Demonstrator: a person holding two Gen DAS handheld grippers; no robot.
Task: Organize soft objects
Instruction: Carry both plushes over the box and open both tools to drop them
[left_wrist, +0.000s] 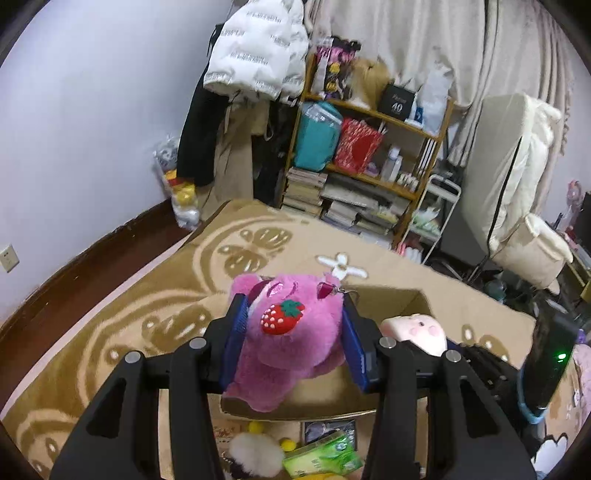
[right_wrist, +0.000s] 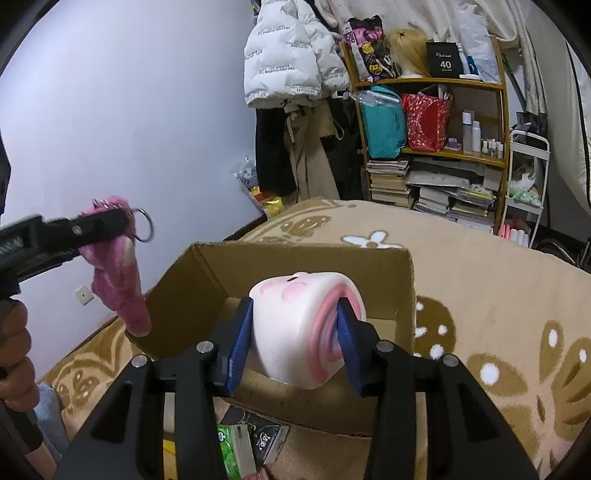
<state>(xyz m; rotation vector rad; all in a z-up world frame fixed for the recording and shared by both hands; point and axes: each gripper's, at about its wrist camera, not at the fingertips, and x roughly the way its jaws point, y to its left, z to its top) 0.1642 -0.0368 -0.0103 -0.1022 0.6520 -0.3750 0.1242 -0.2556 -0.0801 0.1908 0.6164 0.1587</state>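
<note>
Lavender walls and a dark baseboard close in a cluttered bedroom, where a tan plush blanket with cream flower patterns (right_wrist: 480, 280) covers the bed. Against the far side stands a wooden shelf unit (left_wrist: 373, 147) packed with stacked books, bottles, a teal bag and a red bag, and a white puffer jacket (left_wrist: 255, 48) hangs beside it.

On the blanket sits an open brown cardboard box (right_wrist: 295, 266) with its flaps up.

In the left wrist view, the left tool (left_wrist: 291, 347) is clenched on a fuzzy pink plush bear with a red strawberry on its snout (left_wrist: 291, 332); the blue pads press into both sides of its head, and the toy hangs above the near edge of the box. From the right wrist view the same bear dangles limply at the left, beside the box's left wall, with a metal key ring at its top.

The right tool (right_wrist: 291, 347) grasps a white squishy roll-shaped toy with pink cheeks and a pink swirl on its end (right_wrist: 306, 325), the pads dug into its sides. It is held over the open box, off the floor of it.

Near the bottom edge of both views, a green tissue packet (left_wrist: 321, 458) and small yellow balls lie in front of the box.
</note>
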